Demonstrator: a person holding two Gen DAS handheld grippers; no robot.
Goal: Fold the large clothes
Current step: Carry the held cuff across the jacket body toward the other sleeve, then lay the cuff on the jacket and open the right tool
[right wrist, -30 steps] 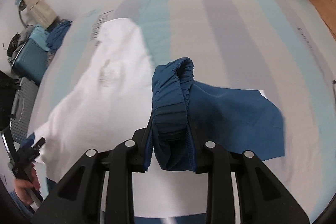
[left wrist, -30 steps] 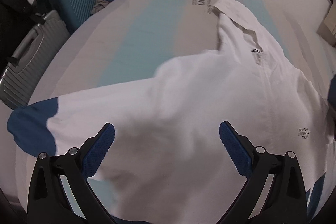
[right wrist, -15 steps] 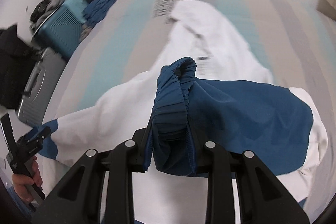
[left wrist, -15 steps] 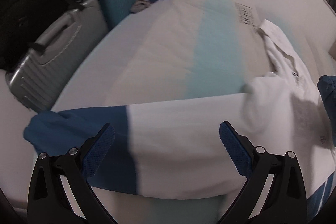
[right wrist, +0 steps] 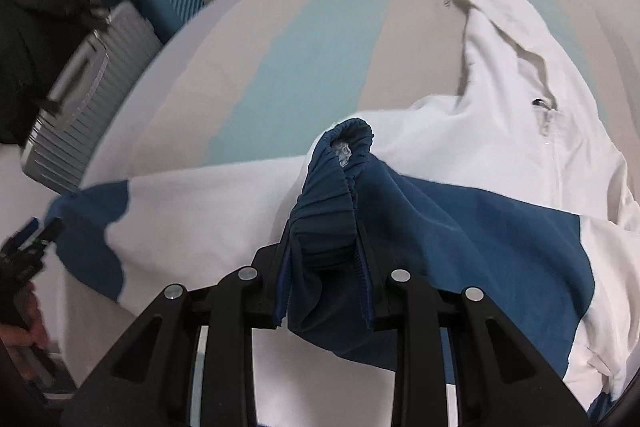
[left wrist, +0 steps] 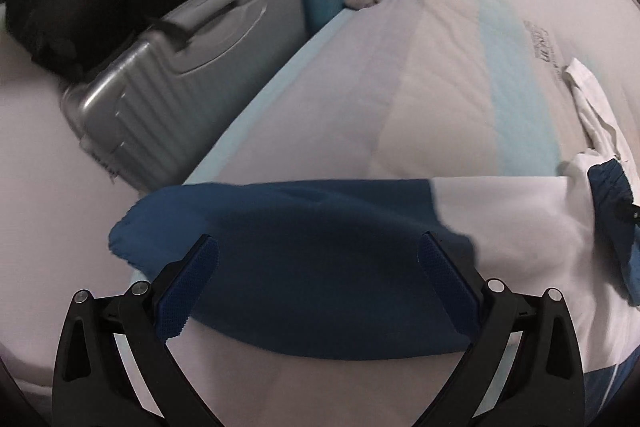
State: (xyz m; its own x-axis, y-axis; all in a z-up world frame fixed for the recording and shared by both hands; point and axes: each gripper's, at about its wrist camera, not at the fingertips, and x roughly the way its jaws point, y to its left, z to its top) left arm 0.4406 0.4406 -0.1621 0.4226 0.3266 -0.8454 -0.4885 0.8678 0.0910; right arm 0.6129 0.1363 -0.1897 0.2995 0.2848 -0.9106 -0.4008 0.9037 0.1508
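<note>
Two grippers over a white-and-blue jacket [right wrist: 500,155], right gripper [right wrist: 326,267] clenched on its cuff [right wrist: 332,195], left gripper [left wrist: 318,283] released.

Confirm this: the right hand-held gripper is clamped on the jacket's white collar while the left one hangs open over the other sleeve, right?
Not quite. The right wrist view shows the right hand-held gripper clamped on the jacket's blue elastic cuff, not the white collar. The left hand-held gripper does hang open over the other sleeve.

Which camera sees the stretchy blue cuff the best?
The right wrist view. The blue cuff sits right in the middle there, gathered ribbing clear, pinched in the right gripper. The left wrist view only catches it small and blurry at the right edge, beyond the open left gripper.
</note>
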